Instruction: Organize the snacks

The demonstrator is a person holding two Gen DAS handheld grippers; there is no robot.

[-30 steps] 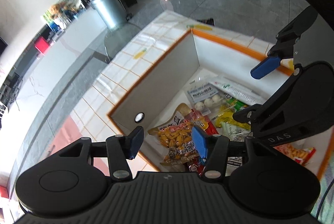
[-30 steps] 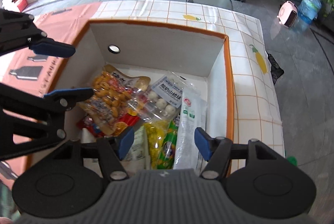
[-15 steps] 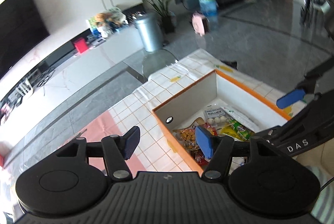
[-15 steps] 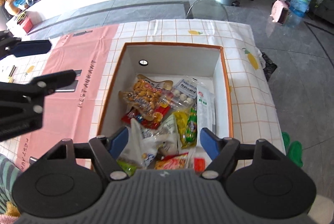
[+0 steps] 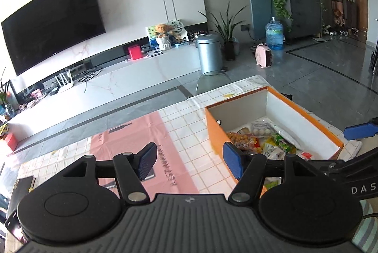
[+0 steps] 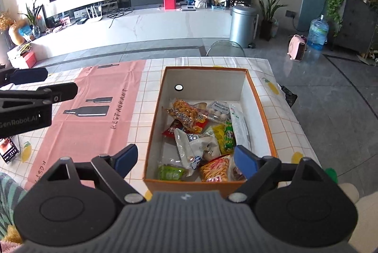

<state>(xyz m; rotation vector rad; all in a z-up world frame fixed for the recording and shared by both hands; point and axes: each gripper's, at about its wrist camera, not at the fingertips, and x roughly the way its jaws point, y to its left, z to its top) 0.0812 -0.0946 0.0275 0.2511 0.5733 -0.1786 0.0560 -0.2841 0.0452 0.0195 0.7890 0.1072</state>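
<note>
In the left wrist view, at about four o'clock, the orange box (image 5: 271, 125) sits on the checked tabletop (image 5: 186, 125), its white inside holding a heap of snack packets (image 5: 264, 142). The left tongs (image 5: 190, 161) hang above the tabletop with nothing between their blue pads; their jaws have just been opening and stand wide. At three o'clock one blue pad of the right tongs (image 5: 359, 131) pokes in beyond the box.

In the right wrist view, the box (image 6: 264, 120) lies dead centre, open-topped, beside a pink mat (image 6: 94, 111) at nine o'clock. The snack packets (image 6: 203, 135) fill its near half. The right tongs (image 6: 185, 161) hover over the near end of the box, empty, jaws just opened wide. The left tongs (image 6: 47, 83) enter at nine o'clock, apart from the box. A phone (image 6: 8, 150) lies at eight o'clock.
</note>
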